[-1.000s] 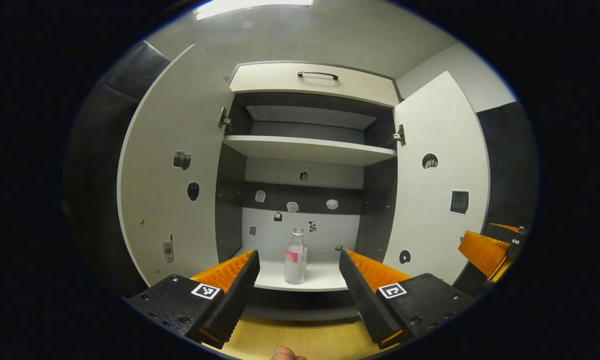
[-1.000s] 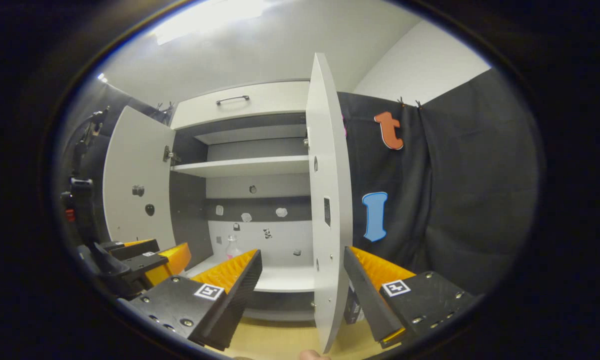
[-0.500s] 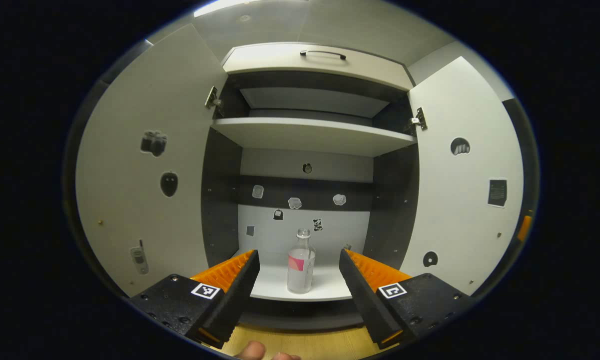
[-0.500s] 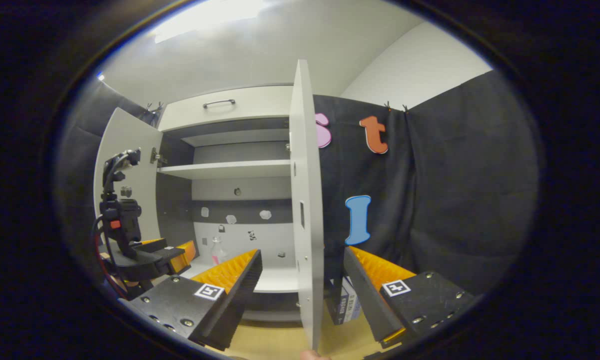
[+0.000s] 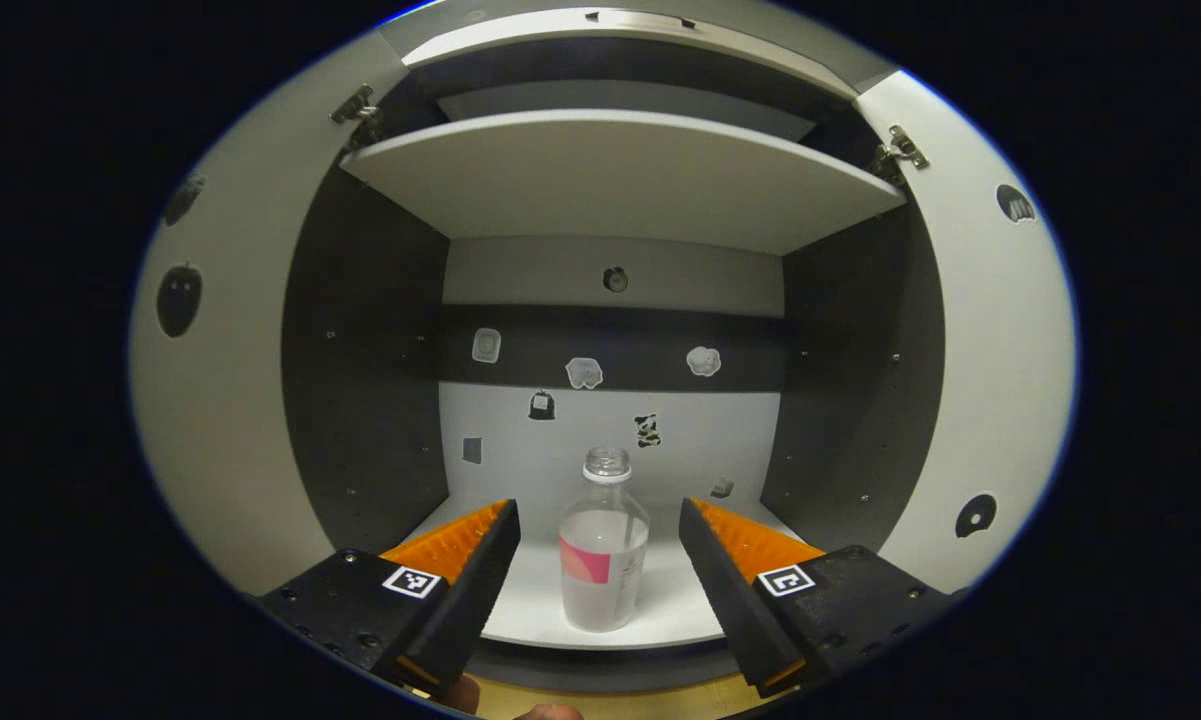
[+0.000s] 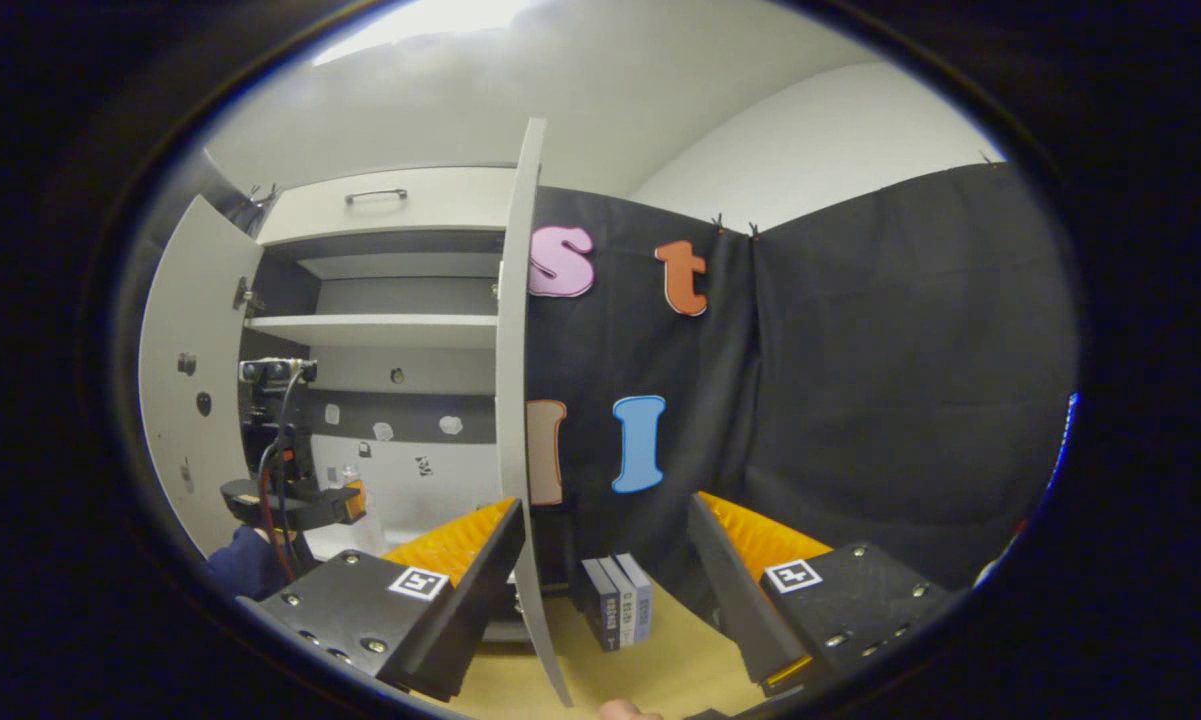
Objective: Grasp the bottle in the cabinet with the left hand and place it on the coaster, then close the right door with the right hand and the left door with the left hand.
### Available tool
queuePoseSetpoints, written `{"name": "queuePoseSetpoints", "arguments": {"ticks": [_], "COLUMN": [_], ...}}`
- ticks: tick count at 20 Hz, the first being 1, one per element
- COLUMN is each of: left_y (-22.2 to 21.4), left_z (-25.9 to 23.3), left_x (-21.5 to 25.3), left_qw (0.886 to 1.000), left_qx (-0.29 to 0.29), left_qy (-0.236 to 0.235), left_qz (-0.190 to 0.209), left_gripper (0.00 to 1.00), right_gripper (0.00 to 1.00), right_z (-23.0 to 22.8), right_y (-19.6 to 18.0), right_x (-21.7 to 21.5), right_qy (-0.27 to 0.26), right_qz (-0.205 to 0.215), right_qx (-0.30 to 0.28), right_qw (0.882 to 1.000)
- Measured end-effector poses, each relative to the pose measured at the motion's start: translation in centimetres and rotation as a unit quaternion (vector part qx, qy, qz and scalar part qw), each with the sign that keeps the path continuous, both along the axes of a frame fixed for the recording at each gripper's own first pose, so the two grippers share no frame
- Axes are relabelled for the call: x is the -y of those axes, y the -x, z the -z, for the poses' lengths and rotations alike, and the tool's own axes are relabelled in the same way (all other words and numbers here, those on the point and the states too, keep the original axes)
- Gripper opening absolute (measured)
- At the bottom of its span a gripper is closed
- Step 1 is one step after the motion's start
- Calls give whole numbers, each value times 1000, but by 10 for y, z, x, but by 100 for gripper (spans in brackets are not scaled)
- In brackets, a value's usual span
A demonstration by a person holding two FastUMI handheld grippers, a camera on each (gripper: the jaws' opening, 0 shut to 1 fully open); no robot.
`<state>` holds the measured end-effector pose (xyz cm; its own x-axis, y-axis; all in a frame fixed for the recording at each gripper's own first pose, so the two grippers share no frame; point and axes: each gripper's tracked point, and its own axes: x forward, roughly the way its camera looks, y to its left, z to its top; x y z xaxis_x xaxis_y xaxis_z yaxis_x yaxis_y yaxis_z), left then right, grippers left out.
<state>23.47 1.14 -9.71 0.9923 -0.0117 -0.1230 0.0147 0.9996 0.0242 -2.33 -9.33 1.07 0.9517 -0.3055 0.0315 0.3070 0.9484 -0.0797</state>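
Step in hand, by the look of it: the reach for the grasp. Small clear plastic bottle with a pink label and no cap (image 5: 603, 555), standing upright near the front lip of the white bottom shelf of the cabinet (image 5: 660, 605), dead centre between the two doors. Left gripper (image 5: 597, 560) level with the bottle, jaws spread wide, one finger to each side of the bottle and both apart from it; no contact. Next move, as a judgement: a little farther in until the pads flank the label, then a squeeze on the body, a lift straight up off the shelf and a draw back out toward the front. Coaster not to be made out here, so placement spot unknown. Open room around the bottle generous: dark side walls of the cabinet (image 5: 365, 360) well apart from the fingers, pale upper shelf (image 5: 620, 175) high above the bottle's neck, back wall with small stickers (image 5: 585, 372) well behind. White left door (image 5: 215, 400) and white right door (image 5: 1000, 360) both swung fully open beside the bottle's bay, out of the withdrawal path. Right gripper (image 6: 605, 560) waiting beside the cabinet, jaws spread and holding nothing, straddling the thin free edge of the right door without touching it; row of small dark boxes (image 6: 615, 600) on the wooden surface (image 6: 650, 670) just past that edge. Left gripper also visible there, far off at the cabinet's mouth.
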Motion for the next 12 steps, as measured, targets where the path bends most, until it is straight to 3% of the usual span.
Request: {"name": "queuePoseSetpoints", "arguments": {"ticks": [8, 10, 12], "left_y": [-48, -48, -44], "left_z": [45, 43, 43], "left_x": [-1, 0, 1], "left_qw": [999, 999, 999], "left_qx": [-49, -45, -48], "left_qy": [2, 2, 7], "left_qz": [-2, 1, 6], "left_gripper": [96, 78, 76], "right_gripper": [99, 99, 99], "right_z": [3, 5, 6], "right_y": [-8, -10, -11], "right_x": [6, 5, 4], "right_qy": [14, 15, 14], "right_qz": [19, 16, 12], "right_qx": [-5, -8, -9], "right_qw": [1000, 1000, 1000]}}
